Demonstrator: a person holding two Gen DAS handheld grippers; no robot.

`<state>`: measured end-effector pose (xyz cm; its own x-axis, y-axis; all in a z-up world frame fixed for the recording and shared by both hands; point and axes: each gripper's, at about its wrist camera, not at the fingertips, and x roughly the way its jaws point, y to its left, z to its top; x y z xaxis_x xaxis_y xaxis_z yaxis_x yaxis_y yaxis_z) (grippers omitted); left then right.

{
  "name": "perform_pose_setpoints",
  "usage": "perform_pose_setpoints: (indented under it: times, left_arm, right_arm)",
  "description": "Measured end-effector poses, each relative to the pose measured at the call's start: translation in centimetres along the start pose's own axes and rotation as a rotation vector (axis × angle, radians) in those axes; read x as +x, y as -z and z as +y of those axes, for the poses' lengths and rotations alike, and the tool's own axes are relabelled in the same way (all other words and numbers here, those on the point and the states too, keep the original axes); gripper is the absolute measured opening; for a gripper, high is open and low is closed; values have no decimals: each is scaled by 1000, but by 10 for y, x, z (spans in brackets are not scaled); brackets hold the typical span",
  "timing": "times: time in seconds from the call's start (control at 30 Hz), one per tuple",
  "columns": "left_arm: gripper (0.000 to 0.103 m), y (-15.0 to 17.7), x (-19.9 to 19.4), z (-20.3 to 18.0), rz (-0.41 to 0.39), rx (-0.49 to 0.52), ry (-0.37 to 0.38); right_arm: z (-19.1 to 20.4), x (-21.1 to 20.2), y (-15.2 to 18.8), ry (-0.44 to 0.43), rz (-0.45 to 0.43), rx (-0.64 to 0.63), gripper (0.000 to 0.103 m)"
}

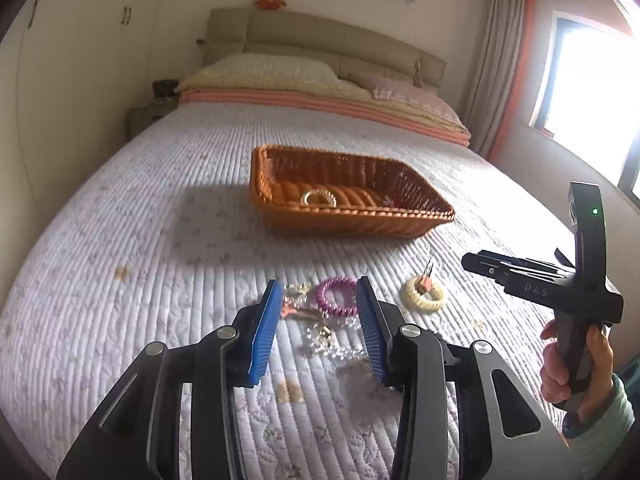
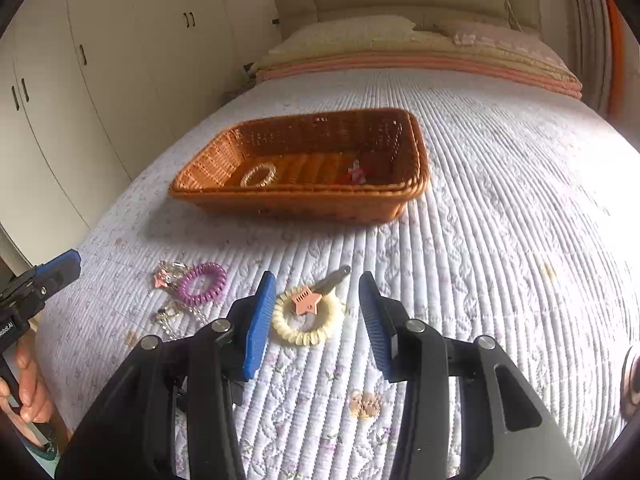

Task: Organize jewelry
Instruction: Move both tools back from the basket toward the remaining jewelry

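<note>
Both grippers are hanging released above the quilted lilac bed [image 2: 480, 208]. The right gripper [image 2: 316, 312], jaws spread, is framing a cream coiled hair ring [image 2: 306, 326] bearing a pink star-shaped clip [image 2: 306, 300]. The left gripper [image 1: 318, 320], likewise spread and empty, is hovering over a purple spiral band [image 1: 336, 296] and a tangle of clear bead chains [image 1: 320, 336]. The rectangular orange wicker basket [image 2: 280, 200], at twelve o'clock of both, is already holding a pale beaded bracelet [image 2: 259, 175] and a red item.

Judgement: descending squarely and closing across the springy ring's rim should be securing it; the soft coil is likely compressing, and the clip, seemingly loose, may be sliding off.
</note>
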<state>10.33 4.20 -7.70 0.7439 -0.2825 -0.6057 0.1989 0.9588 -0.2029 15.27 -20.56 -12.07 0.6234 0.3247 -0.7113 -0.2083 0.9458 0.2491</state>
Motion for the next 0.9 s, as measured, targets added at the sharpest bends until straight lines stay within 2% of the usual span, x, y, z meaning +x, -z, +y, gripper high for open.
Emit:
perform_pose_setpoints:
  times: [0.17, 0.3, 0.43, 0.5, 0.67, 0.83, 0.9]
  left_arm:
    - [37, 26, 42, 9, 103, -41, -6]
    - [37, 31, 59, 14, 134, -60, 4]
    - [37, 35, 59, 13, 133, -26, 41]
    - [37, 38, 59, 5, 133, 12, 30]
    - [35, 35, 68, -3, 138, 49, -14]
    - [21, 34, 71, -9, 138, 73, -22]
    - [20, 34, 72, -10, 135, 81, -35]
  right_arm:
    - [-21, 24, 17, -10, 58, 78, 40]
    - [-27, 28, 19, -28, 58, 100, 40]
    - [-25, 29, 21, -24, 52, 85, 40]
    - [-25, 31, 24, -23, 52, 85, 36]
    - [-24, 30, 24, -20, 45, 83, 36]
    - [-17, 32, 25, 4, 53, 53, 36]
    - [-18, 34, 25, 6, 57, 55, 36]
